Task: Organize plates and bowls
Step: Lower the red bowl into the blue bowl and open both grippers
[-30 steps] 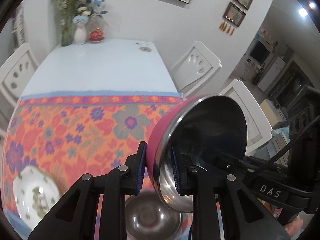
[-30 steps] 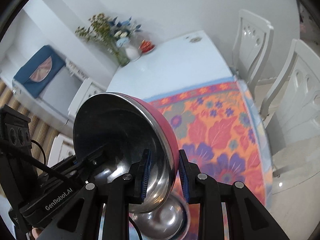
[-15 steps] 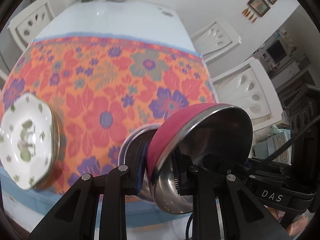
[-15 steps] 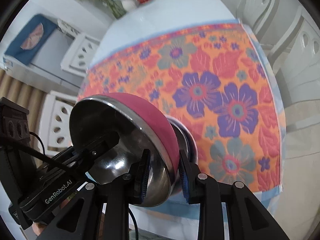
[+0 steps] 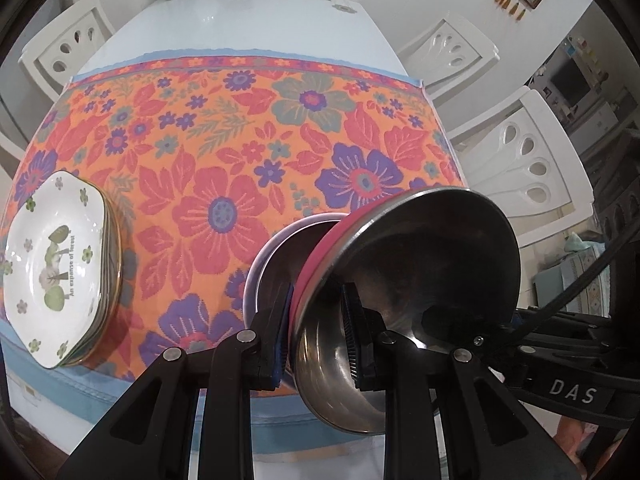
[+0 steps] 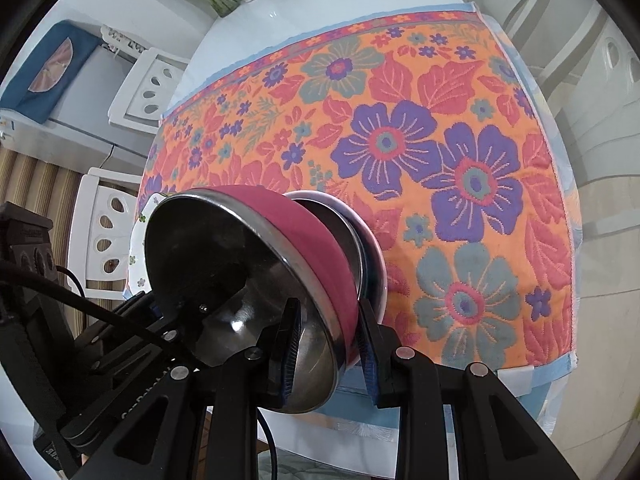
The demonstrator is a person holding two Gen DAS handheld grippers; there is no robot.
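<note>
Across the near half of the table [image 5: 248,24], a bright floral cloth [image 5: 224,148] is covering the top right down to the front edge, and all the tableware is sitting on it close to that edge. Toward the near left corner, a stack of white plates [image 5: 56,264] printed with green trees is lying flat, seemingly already sorted. Just right of the middle of the front edge, a steel bowl with a pale outer wall [image 5: 276,256] is resting upright on the cloth. Directly over it, a steel bowl with a pink outer wall [image 5: 416,276] is being held tilted, its lower side dipping into the mouth of the resting bowl; whether the two are touching I cannot tell. The left gripper [image 5: 316,332] is pinching one side of that pink bowl's rim, jaws clenched on the wall, and the right gripper [image 6: 328,340] is clamping the opposite side the same way.

Judging by this, the step in hand is nesting the pink bowl into the one below. Next, the bowl probably needs levelling and settling squarely inside before both pairs of jaws let go together, so it is not dropping askew or nudging the lower bowl off the edge.
</note>
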